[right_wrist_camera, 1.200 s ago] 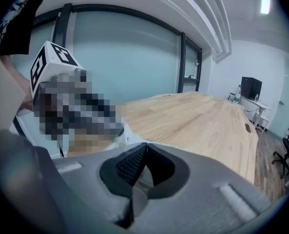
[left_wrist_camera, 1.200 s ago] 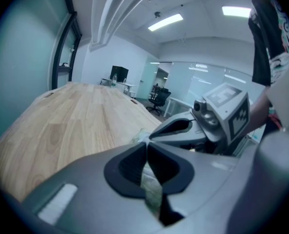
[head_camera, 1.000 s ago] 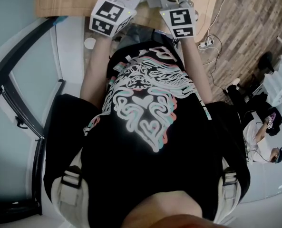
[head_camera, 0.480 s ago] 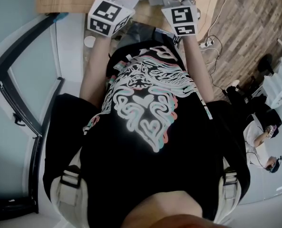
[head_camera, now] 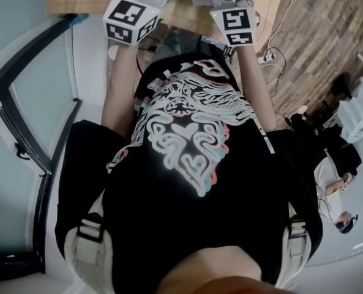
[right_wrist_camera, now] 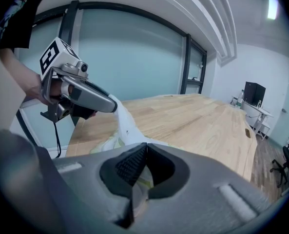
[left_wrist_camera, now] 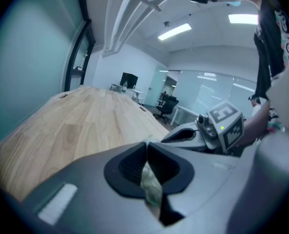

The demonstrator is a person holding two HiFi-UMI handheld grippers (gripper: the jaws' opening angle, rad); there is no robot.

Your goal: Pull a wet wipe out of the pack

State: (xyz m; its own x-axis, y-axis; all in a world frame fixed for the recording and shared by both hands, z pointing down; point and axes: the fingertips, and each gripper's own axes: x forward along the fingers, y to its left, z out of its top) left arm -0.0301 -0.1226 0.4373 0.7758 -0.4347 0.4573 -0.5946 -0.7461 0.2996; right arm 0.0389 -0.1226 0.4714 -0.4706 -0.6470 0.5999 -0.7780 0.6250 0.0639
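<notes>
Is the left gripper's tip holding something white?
Yes, in the right gripper view the left gripper pinches a white wet wipe that stretches down toward the pack.

We hold both arms stretched forward, left forearm (head_camera: 121,84) and right forearm (head_camera: 254,87) roughly side by side, with a gripper in each hand. Our left gripper (left_wrist_camera: 145,155) points gently downward, its jaws pressed together on a wet wipe (left_wrist_camera: 150,182). Our right gripper (right_wrist_camera: 144,155), close beside it, tilts down more steeply, its jaws closed on the pack (right_wrist_camera: 143,179).
</notes>
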